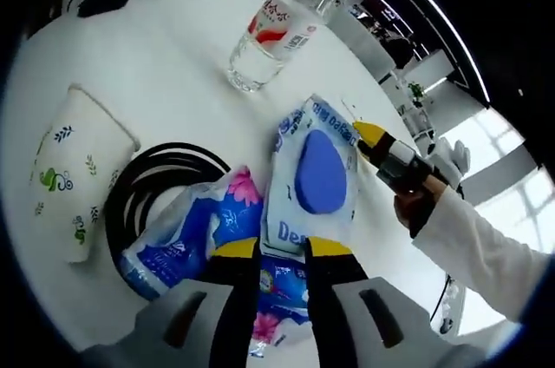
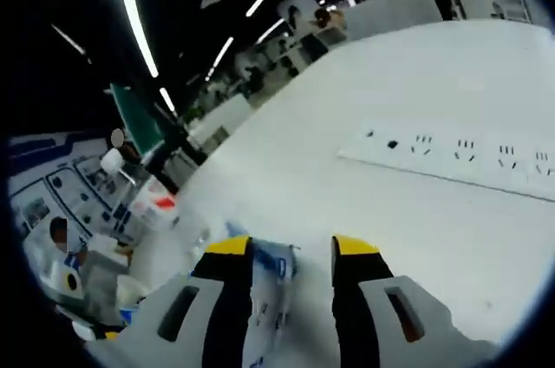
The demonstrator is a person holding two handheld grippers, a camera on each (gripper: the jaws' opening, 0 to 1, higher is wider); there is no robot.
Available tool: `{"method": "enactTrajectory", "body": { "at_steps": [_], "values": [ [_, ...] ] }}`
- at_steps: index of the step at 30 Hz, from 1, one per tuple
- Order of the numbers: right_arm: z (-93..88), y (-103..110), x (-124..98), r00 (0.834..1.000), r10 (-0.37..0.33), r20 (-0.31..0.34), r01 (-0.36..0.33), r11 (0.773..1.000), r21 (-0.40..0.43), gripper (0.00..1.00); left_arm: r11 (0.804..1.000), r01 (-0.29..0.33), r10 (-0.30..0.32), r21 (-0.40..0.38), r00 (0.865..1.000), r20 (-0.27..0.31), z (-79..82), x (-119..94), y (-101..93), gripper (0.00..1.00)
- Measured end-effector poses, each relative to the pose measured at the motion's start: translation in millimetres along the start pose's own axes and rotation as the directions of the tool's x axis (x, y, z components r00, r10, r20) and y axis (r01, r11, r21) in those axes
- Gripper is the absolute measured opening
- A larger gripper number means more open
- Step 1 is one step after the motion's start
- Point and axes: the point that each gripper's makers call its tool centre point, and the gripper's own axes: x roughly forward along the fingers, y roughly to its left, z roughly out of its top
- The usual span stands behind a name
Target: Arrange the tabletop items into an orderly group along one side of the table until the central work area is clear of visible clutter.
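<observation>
A white and blue wipes packet [image 1: 319, 175] with a blue oval lid lies in the middle of the white table [image 1: 156, 55]. Its near end sits between my left gripper's [image 1: 282, 248] yellow-tipped jaws, which stand close together on it. Under it lies a blue floral tissue pack [image 1: 178, 245]. My right gripper [image 1: 371, 137], held by a hand in a white sleeve, touches the packet's far right edge. In the right gripper view, the right gripper [image 2: 292, 246] is open, with the packet's edge [image 2: 270, 266] between its jaws, close to the left one.
A paper cup [image 1: 71, 179] with leaf prints lies on its side at the left, beside a coiled black cable [image 1: 139, 179]. A clear water bottle [image 1: 279, 28] with a red label stands farther off. A white power strip [image 2: 451, 158] lies on the table. Office desks stand beyond.
</observation>
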Motion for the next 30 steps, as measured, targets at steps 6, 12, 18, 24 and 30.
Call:
{"method": "enactTrajectory", "body": {
  "at_steps": [6,12,18,24,30],
  "values": [
    [-6.6,3.5,-6.0,0.998,0.058,-0.033,-0.06,0.997,-0.054,0.06,1.0,0.004,-0.004,-0.02,0.999,-0.032,-7.0,4.2,-2.8,0.13],
    [-2.7,4.7,-27.5,0.997,0.056,-0.052,-0.06,0.993,-0.097,0.01,0.998,0.02,-0.021,-0.055,1.0,-0.02,-5.9,-4.0,-9.1,0.07],
    [2.8,9.3,-73.1,1.0,0.029,0.008,-0.028,0.995,-0.098,0.0,0.997,0.071,-0.071,-0.028,0.997,0.011,5.2,-13.2,-24.8,0.01],
    [9.8,21.1,-129.8,0.994,-0.018,0.107,0.027,0.996,-0.086,0.0,0.989,0.13,-0.132,0.068,0.991,0.025,16.4,-26.5,-44.5,0.0],
    [7.2,31.2,-185.8,0.981,-0.065,0.184,0.078,0.995,-0.066,0.0,0.961,0.172,-0.171,0.216,0.985,-0.025,19.4,-31.5,-60.6,0.0]
  ]
}}
